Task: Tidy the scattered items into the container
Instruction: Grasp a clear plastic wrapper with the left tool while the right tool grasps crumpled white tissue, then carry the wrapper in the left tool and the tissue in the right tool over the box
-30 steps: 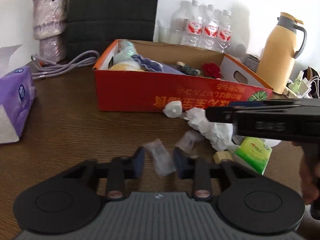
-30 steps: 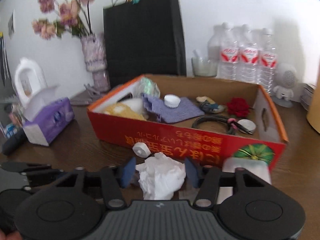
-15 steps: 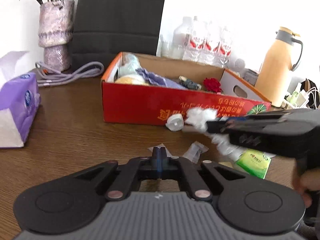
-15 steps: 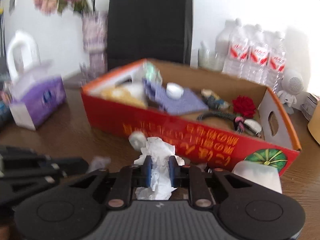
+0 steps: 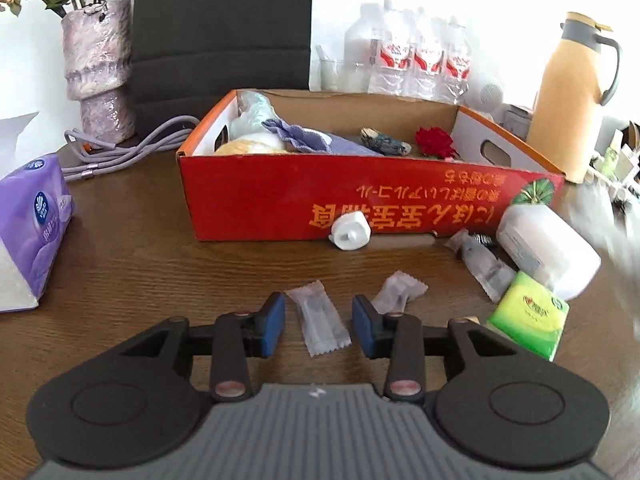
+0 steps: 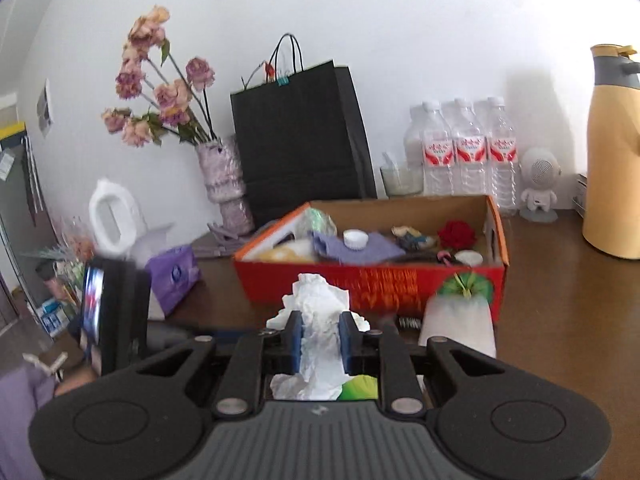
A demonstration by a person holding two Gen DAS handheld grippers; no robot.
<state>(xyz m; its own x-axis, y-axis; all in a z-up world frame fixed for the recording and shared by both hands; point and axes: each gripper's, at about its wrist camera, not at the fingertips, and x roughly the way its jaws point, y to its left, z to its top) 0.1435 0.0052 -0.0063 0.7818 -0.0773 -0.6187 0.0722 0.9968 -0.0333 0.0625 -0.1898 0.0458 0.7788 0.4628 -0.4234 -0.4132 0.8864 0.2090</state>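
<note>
Two grippers are busy: my right gripper (image 6: 319,341) is squeezed tight on a crumpled tissue (image 6: 318,322), held up in the air in front of the red box (image 6: 372,280), and the tissue is soft and very light, so a pinch in the middle should do. My left gripper (image 5: 319,329) sits low in front of the box with its fingers spread wide around a small clear wrapper (image 5: 318,322) lying flat on the table (image 5: 132,256). I think the wrapper is thin and slippery, so I would grab it across its middle.
</note>
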